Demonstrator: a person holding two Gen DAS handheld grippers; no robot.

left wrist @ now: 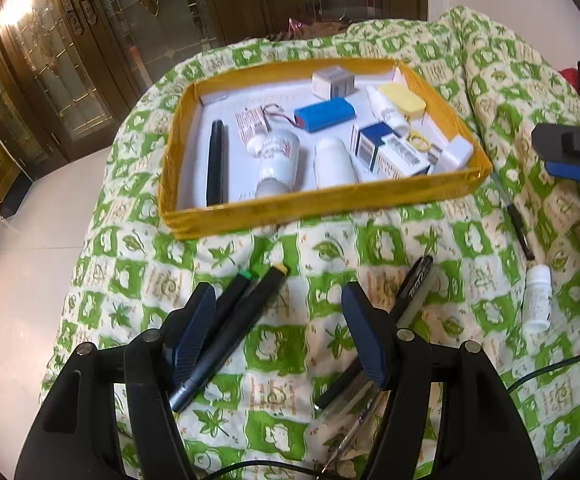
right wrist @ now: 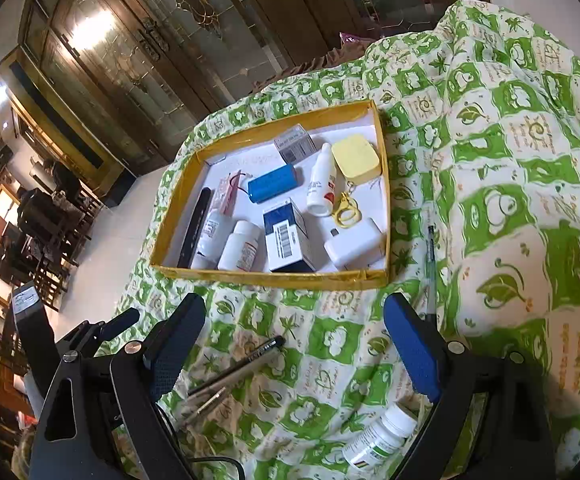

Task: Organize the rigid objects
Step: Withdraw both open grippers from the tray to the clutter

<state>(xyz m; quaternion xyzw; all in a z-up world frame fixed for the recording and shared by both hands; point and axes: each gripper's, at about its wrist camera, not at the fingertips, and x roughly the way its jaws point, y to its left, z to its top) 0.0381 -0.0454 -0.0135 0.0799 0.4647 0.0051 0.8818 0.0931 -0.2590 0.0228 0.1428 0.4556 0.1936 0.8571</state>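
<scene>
Left gripper (left wrist: pixel 278 308): jaws partly apart, nothing clamped, hovering above the green-and-cream cloth (left wrist: pixel 330 344) between two dark markers (left wrist: pixel 234 320) near its left finger and a black pen (left wrist: pixel 406 292) near its right finger. Right gripper (right wrist: pixel 294 332): jaws wide and opening further, nothing between the pads, over bare cloth with a pen (right wrist: pixel 246 364) to the left and a white pill bottle (right wrist: pixel 378 436) low on the right. Yellow-rimmed tray (left wrist: pixel 310 210) just beyond, already holding boxes, bottles and a blue battery pack (left wrist: pixel 324 114).
</scene>
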